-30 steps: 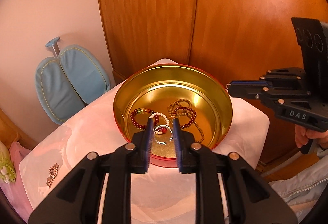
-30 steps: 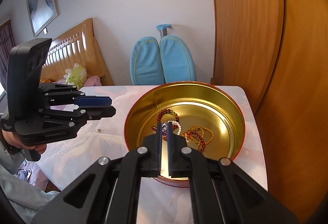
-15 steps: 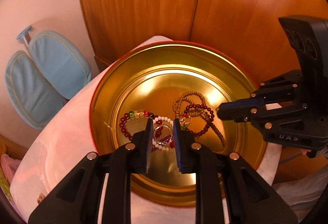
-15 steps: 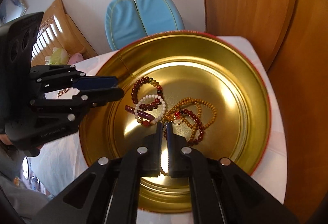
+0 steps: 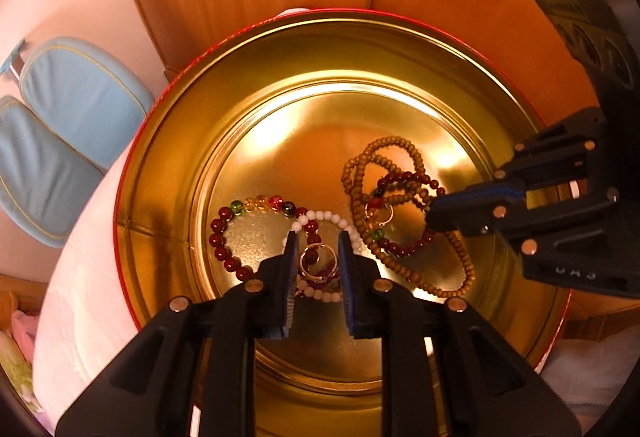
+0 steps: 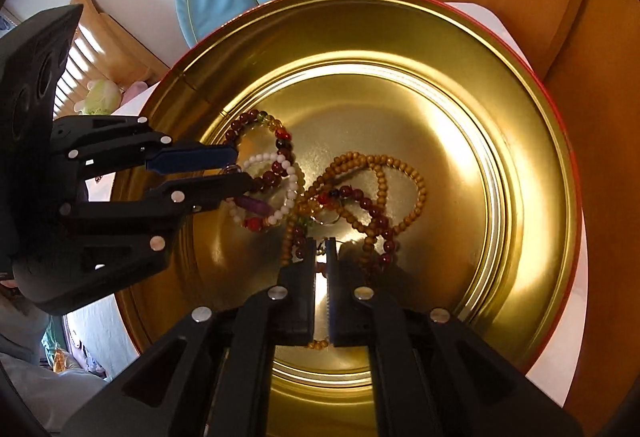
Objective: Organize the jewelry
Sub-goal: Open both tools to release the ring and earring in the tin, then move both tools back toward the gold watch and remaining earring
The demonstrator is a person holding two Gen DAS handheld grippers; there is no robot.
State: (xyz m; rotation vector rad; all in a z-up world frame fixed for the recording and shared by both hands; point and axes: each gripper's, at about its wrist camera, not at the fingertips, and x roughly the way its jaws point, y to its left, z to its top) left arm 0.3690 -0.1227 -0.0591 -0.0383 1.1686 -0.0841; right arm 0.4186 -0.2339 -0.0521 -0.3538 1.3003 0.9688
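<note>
Two grippers inside the gold tin (image 5: 168, 165), left gripper (image 5: 318, 247) parted around a ring (image 5: 319, 262), right gripper (image 6: 321, 247) nearly closed, narrow gap, above the wooden bead strand (image 6: 404, 173)

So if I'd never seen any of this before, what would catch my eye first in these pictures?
Probably the big round gold tin with a red rim, gleaming and filling both views. On its floor lies a tangle of beads: a dark red bracelet toward one side, a white bead bracelet beside it, and a long tan bead strand looped across the middle. Two black grippers reach in, the left gripper open around a small ring, the right gripper nearly closed.
</note>
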